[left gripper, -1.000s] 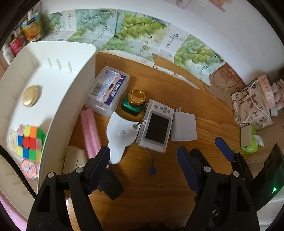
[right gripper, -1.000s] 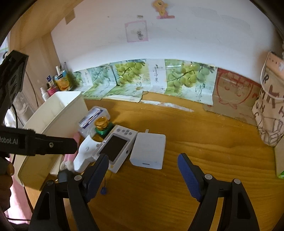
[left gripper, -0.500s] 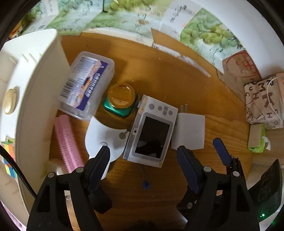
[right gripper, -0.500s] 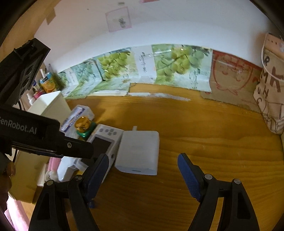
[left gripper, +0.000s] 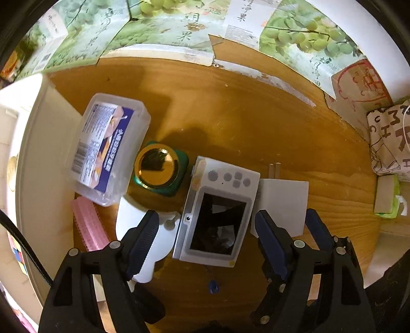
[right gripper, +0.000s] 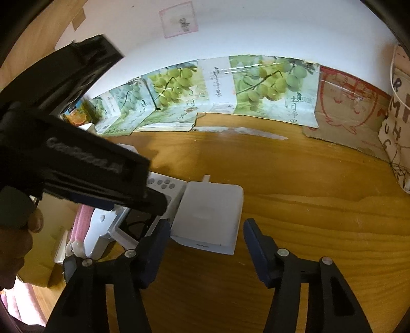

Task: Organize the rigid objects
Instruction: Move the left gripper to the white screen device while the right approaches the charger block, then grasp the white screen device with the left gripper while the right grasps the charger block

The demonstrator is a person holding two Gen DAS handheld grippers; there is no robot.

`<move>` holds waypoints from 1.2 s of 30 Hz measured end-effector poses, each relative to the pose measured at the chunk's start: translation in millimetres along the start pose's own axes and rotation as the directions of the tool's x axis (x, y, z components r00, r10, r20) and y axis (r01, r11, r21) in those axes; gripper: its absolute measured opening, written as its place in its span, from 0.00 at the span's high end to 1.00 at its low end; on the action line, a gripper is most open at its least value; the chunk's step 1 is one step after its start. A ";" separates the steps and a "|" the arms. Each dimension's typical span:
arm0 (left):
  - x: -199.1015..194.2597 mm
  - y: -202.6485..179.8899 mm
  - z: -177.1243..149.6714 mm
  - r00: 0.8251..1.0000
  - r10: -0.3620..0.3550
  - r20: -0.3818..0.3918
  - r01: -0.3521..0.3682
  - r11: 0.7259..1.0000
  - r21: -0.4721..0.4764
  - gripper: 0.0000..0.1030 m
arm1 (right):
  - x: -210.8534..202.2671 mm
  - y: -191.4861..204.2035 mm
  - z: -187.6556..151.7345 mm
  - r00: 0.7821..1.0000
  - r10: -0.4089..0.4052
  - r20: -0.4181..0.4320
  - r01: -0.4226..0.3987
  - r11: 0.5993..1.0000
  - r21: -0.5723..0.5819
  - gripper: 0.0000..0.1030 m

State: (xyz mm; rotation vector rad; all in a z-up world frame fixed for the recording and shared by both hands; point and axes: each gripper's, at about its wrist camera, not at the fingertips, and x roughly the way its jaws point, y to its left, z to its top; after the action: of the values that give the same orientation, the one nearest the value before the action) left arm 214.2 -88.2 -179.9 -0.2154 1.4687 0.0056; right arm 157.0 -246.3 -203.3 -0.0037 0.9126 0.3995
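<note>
You had a warm wooden counter (right gripper: 294, 184) under you, its grain running across. Behind it stood a plain white wall (right gripper: 256, 30) with a small pink-framed picture (right gripper: 178, 19) stuck on it. Flattened grape-printed cardboard (right gripper: 271, 84) lined the wall's foot, a brown sheet with a red drawing (right gripper: 351, 107) beside it. Wood panelling (right gripper: 38, 33) rose at your left. Light was soft, shadows blurred.

Warm indoor light, soft shadows, fisheye edge warping, slight blur.
</note>
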 end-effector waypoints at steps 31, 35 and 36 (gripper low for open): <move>8.9 -29.5 14.4 0.998 0.039 -0.048 -0.035 0.996 0.079 0.32 | -7.0 -34.3 -13.4 0.998 -0.027 -0.057 0.030 0.998 0.049 0.43; 17.0 -29.8 15.6 0.995 0.058 -0.082 -0.052 0.996 0.076 0.41 | -16.1 -38.2 -20.7 0.997 -0.032 -0.070 0.036 0.997 0.065 0.43; 18.3 -29.0 15.7 0.995 0.053 -0.086 -0.047 0.997 0.067 0.41 | -19.6 -38.5 -22.4 0.997 -0.032 -0.071 0.037 0.997 0.068 0.43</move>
State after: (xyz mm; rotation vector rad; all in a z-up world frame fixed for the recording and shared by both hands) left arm 235.5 -116.6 -192.5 -0.1271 1.5588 -0.0113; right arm 142.2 -292.3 -208.3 0.0300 0.9934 0.3372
